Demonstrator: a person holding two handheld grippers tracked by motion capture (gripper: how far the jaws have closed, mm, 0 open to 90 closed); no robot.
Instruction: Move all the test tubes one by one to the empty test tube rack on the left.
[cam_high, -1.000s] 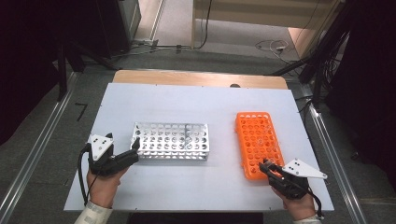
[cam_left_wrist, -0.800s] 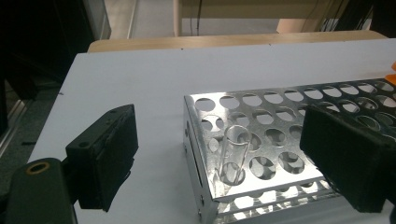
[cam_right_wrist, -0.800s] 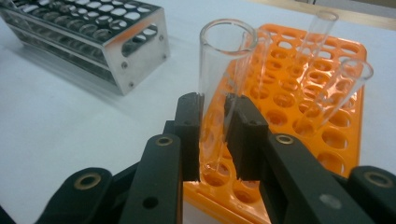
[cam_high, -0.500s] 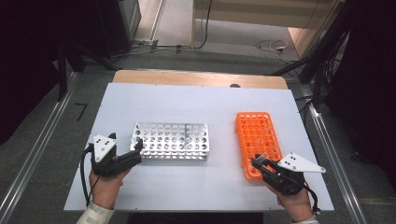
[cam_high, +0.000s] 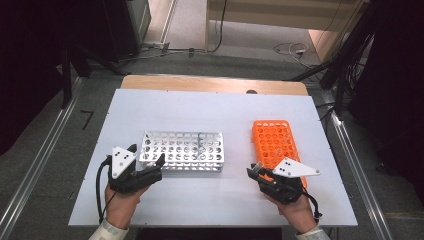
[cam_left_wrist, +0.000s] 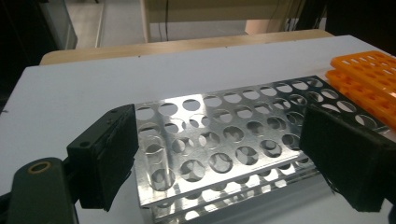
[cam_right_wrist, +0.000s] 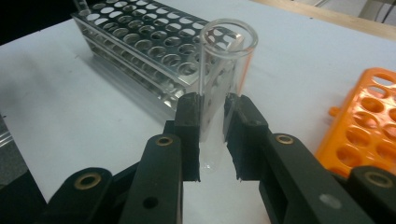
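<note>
Right gripper (cam_right_wrist: 212, 116): clamped on a clear glass test tube (cam_right_wrist: 224, 70), which is held upright between the black jaws, its open rim above them.
Test tube position: lifted over the white surface (cam_high: 200, 115), between the metal test-tube rack (cam_high: 182, 150) and the orange test-tube rack (cam_high: 275, 140), just beside the orange one.
Left gripper (cam_left_wrist: 219, 154): jaws set wide apart, nothing held; the near left end of the metal rack is seen between them.
Racks: well apart, both resting on the surface.
</note>
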